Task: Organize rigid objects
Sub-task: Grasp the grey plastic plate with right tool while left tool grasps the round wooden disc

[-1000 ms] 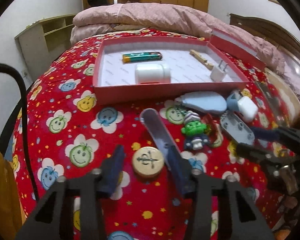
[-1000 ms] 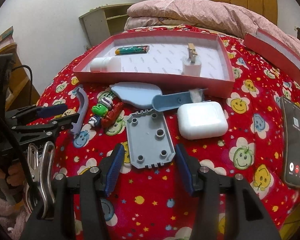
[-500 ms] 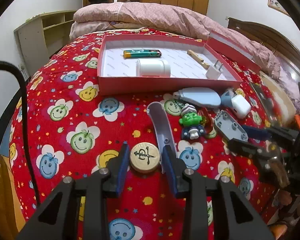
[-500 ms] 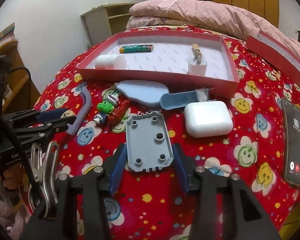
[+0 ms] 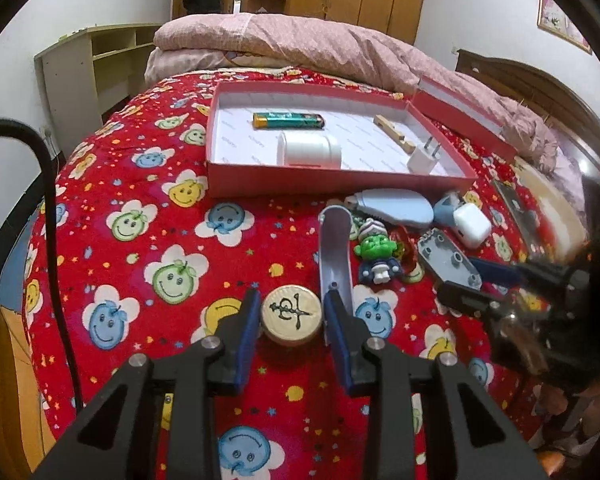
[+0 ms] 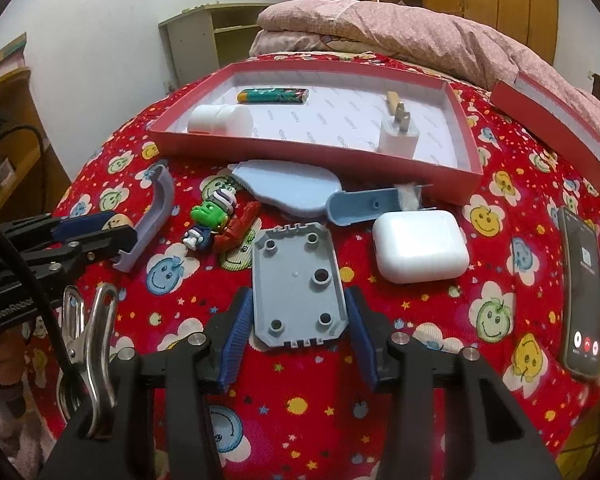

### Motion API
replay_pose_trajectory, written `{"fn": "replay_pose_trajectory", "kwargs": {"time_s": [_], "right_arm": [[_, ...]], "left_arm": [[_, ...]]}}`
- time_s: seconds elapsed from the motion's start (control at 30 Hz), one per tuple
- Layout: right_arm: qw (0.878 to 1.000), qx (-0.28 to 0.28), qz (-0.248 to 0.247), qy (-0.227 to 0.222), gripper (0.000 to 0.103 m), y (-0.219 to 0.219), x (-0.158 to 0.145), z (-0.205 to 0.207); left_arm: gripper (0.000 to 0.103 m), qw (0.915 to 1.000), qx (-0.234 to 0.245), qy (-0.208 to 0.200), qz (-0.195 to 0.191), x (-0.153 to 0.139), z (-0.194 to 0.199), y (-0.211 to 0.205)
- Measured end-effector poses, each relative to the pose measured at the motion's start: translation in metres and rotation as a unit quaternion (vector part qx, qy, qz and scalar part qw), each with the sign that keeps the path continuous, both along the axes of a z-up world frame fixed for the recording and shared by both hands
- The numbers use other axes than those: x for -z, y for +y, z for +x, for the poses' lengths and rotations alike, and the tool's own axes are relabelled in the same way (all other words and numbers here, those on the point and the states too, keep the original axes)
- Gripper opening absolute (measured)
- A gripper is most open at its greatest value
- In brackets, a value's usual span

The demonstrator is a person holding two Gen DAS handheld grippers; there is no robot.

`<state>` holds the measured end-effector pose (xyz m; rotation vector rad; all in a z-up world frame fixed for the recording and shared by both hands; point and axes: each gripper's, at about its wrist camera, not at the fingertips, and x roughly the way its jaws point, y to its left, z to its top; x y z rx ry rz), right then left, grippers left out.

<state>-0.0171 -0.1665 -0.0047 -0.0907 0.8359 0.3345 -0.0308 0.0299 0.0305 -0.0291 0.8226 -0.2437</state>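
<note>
My left gripper (image 5: 291, 316) is shut on a round wooden chess piece (image 5: 291, 314) with a dark character, on the red bedspread. My right gripper (image 6: 298, 314) is shut on a grey plastic plate (image 6: 298, 284) with round holes. The red box (image 5: 332, 184) lies behind them and holds a green battery (image 5: 288, 121), a white bottle (image 5: 309, 150), a white plug (image 5: 423, 157) and a wooden clip (image 5: 393, 133). Loose in front of the box lie a green figurine (image 6: 210, 216), a white earbud case (image 6: 419, 245) and pale blue plastic parts (image 6: 288, 184).
A curved grey-blue plastic strip (image 5: 334, 252) lies right of the chess piece. A phone (image 6: 582, 292) lies at the right edge of the bed. The box lid (image 6: 552, 120) lies at the back right. Folded pink bedding (image 5: 300, 44) sits behind the box.
Both grippers moved forward and closed: the left jaws closed onto the chess piece, the right jaws onto the grey plate.
</note>
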Motion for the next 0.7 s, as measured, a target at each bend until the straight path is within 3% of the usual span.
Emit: {"fn": "replay_pose_trajectory", "kwargs": {"time_s": [0.13, 0.57, 0.7], "right_arm": [[1.0, 0.003, 0.028, 0.007, 0.045, -0.005, -0.003, -0.001], [0.999, -0.006, 0.043, -0.028, 0.045, -0.005, -0.03, -0.017], [0.999, -0.005, 0.046, -0.027, 0.045, -0.006, -0.03, -0.018]], "left_arm": [[0.034, 1.0, -0.007, -0.004, -0.005, -0.007, -0.002, 0.003], [0.034, 0.9991, -0.012, -0.014, -0.039, -0.032, 0.0, 0.011], [0.034, 0.9996, -0.006, -0.009, -0.024, -0.025, -0.001, 0.004]]}}
